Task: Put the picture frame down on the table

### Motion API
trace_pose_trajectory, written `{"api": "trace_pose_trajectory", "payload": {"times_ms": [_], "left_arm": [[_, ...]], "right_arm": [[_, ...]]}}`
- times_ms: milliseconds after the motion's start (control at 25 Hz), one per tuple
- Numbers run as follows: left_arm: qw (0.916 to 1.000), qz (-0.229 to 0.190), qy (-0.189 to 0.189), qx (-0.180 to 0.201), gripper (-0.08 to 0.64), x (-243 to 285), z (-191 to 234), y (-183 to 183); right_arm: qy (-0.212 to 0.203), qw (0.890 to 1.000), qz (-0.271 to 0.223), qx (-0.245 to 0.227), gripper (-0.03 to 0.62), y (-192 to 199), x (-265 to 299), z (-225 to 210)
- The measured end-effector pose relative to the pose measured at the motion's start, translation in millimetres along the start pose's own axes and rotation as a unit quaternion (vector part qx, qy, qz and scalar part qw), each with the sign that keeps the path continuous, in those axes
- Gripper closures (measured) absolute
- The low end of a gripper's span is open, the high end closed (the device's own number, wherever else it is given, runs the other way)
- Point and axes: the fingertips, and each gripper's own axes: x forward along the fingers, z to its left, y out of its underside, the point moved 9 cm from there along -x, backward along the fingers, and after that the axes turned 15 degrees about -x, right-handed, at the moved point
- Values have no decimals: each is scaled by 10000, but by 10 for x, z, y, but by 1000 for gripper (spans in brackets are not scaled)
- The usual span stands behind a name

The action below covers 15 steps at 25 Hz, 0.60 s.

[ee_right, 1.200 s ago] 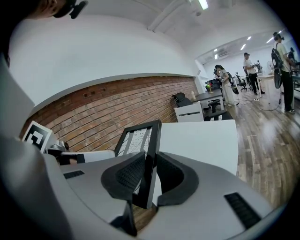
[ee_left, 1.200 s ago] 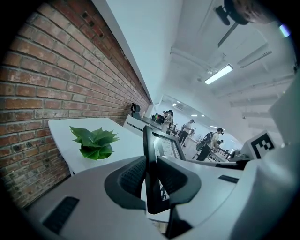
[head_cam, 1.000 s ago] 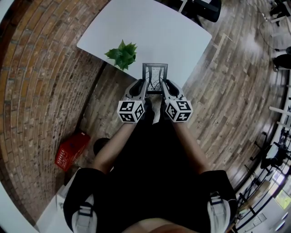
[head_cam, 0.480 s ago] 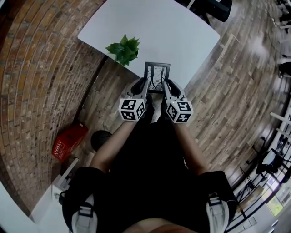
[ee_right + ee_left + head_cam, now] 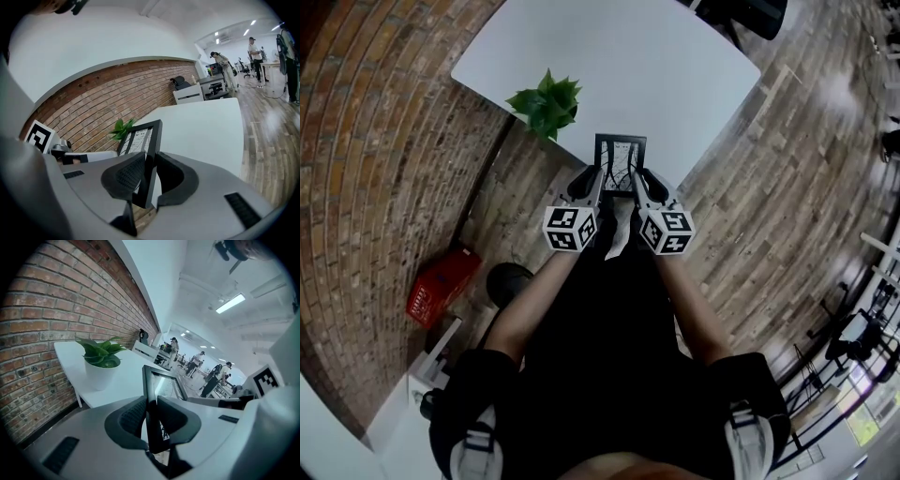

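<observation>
I hold a black picture frame [image 5: 620, 161] with a leaf print upright between both grippers, over the near edge of the white table [image 5: 637, 75]. My left gripper [image 5: 598, 176] is shut on the frame's left side bar [image 5: 151, 418]. My right gripper [image 5: 637, 178] is shut on the right side bar [image 5: 149, 171]. In both gripper views the dark pads [image 5: 133, 414] [image 5: 127, 172] press the bar from both sides. The frame's lower edge is hidden behind the jaws, so I cannot tell whether it touches the tabletop.
A green plant in a white pot [image 5: 546, 103] [image 5: 100, 363] stands on the table's near left corner, just left of the frame. A brick wall runs along the left. A red box [image 5: 441, 286] lies on the wooden floor below left. People and desks show far off.
Both grippers have sunk together with the frame, and the view has shifted so that more of the tabletop shows beyond it. Grips are unchanged.
</observation>
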Motion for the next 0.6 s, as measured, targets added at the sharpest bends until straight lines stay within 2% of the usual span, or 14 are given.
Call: {"api": "trace_pose_trajectory", "payload": {"times_ms": [600], "left_arm": [[9994, 265, -238, 3, 480, 380, 223, 95]], "right_arm": [[-99, 9993, 317, 183, 520, 216, 374, -225]]}}
